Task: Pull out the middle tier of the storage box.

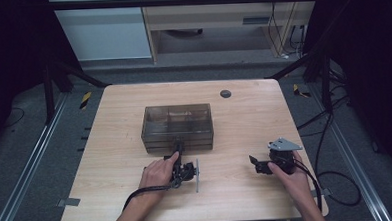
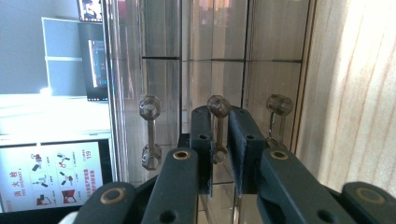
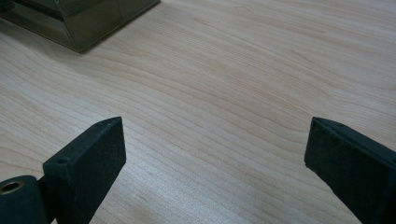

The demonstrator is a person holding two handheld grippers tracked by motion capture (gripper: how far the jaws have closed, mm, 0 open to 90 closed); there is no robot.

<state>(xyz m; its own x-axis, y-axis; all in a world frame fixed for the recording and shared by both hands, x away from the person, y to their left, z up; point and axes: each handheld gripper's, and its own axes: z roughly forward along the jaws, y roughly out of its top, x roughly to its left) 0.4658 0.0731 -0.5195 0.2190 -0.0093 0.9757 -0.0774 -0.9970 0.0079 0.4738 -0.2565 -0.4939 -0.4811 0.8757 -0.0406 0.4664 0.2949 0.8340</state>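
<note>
Dark curtains and grey floor frame a pale wooden table, with a desk and trailing cables beyond it. Near the table's middle sits a smoky clear plastic drawer box, three shallow drawers stacked, its front facing the person. Seen along the left gripper, which is rolled on its side, three small clear bar handles stand in a row; the jaws are drawn narrow and pinch the middle handle. The left hand lies just in front of the box. The right gripper rests well apart on bare wood, jaws wide with nothing between them. To open this drawer well, I'd pull straight back, level with the tabletop, keeping the pinch square, perhaps steadying the box with the free gripper so it doesn't slide.
</note>
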